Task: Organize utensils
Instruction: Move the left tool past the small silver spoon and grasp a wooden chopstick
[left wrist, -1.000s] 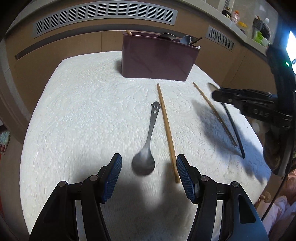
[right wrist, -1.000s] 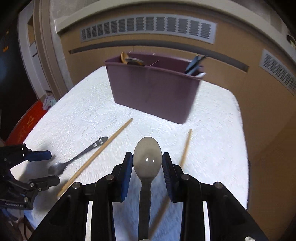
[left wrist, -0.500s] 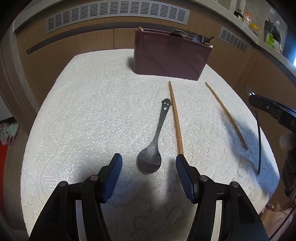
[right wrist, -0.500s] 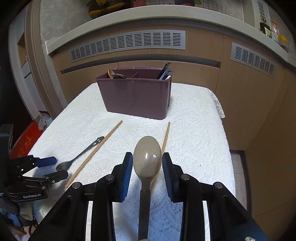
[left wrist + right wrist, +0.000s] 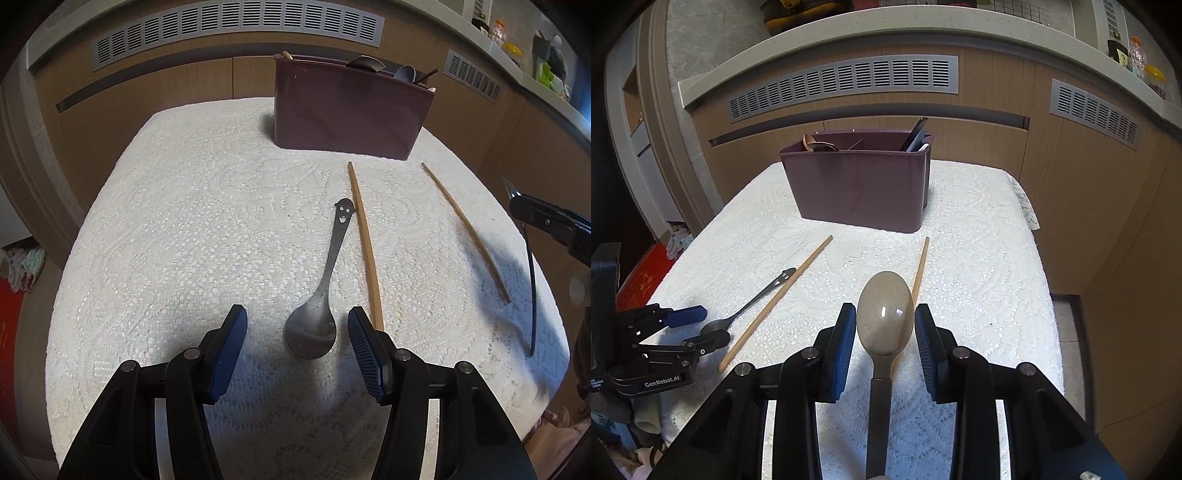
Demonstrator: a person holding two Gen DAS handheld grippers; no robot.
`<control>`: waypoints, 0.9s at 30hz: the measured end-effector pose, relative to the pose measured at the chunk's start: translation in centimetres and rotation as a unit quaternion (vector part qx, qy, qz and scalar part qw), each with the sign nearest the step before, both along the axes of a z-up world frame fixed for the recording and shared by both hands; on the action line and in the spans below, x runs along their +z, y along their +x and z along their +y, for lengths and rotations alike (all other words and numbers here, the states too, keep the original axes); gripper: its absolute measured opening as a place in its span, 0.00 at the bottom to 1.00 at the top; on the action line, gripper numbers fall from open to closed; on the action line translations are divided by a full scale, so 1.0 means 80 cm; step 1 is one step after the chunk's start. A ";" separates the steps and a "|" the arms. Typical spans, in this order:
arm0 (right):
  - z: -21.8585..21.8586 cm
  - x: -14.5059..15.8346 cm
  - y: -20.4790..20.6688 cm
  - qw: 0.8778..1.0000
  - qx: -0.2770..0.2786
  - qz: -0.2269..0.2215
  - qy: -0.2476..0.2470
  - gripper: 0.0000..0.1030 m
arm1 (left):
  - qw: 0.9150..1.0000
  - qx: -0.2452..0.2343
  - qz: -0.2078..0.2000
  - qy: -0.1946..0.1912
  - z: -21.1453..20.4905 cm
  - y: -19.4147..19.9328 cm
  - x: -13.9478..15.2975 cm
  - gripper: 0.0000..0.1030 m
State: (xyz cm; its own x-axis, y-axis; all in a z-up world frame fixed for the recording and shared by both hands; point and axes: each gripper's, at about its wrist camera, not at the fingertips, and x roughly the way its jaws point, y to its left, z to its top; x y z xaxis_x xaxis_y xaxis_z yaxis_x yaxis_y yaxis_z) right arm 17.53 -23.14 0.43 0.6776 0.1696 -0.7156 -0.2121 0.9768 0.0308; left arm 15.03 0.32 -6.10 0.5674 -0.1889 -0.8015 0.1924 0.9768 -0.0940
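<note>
My left gripper is open, its blue pads on either side of the bowl of a grey metal spoon with a smiley-face handle, lying on the white lace cloth. My right gripper is shut on a long-handled spoon, bowl pointing forward between the pads, held above the cloth. Two wooden chopsticks lie apart on the cloth. A maroon utensil holder stands at the back with several utensils in it. The left gripper also shows in the right wrist view.
The table's white lace cloth drops off at the left, right and near edges. Wooden cabinets with grey vents stand close behind the table. The right gripper's body hangs over the table's right edge.
My left gripper has moved forward, closer to the metal spoon's bowl. My right gripper has pulled back and risen with the long-handled spoon in it, so the holder looks farther away.
</note>
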 end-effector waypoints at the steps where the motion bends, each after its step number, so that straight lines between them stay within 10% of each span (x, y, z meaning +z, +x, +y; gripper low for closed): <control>1: 0.000 0.000 0.000 1.000 0.000 0.000 -0.001 0.29 | 1.000 0.000 -0.001 0.003 -0.001 0.000 0.000 0.56; 11: -0.004 -0.003 -0.003 1.000 -0.004 0.000 -0.004 0.29 | 0.997 -0.062 -0.011 -0.038 -0.020 -0.014 0.024 0.56; 17: -0.007 -0.007 -0.007 1.000 0.001 0.001 0.003 0.29 | 0.994 -0.097 0.045 -0.031 -0.049 0.033 0.019 0.27; 27: -0.017 -0.015 -0.013 1.000 0.000 -0.001 0.011 0.29 | 0.980 -0.142 0.112 0.085 -0.106 0.115 0.009 0.23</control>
State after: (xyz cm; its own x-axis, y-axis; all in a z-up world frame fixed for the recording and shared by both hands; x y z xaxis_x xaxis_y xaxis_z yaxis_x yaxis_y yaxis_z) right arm 16.46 -24.48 -0.80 0.6784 0.1857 -0.7108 -0.2131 0.9757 0.0516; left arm 24.22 -8.15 -5.36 0.3170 -0.1667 -0.9337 0.4509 0.8925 -0.0062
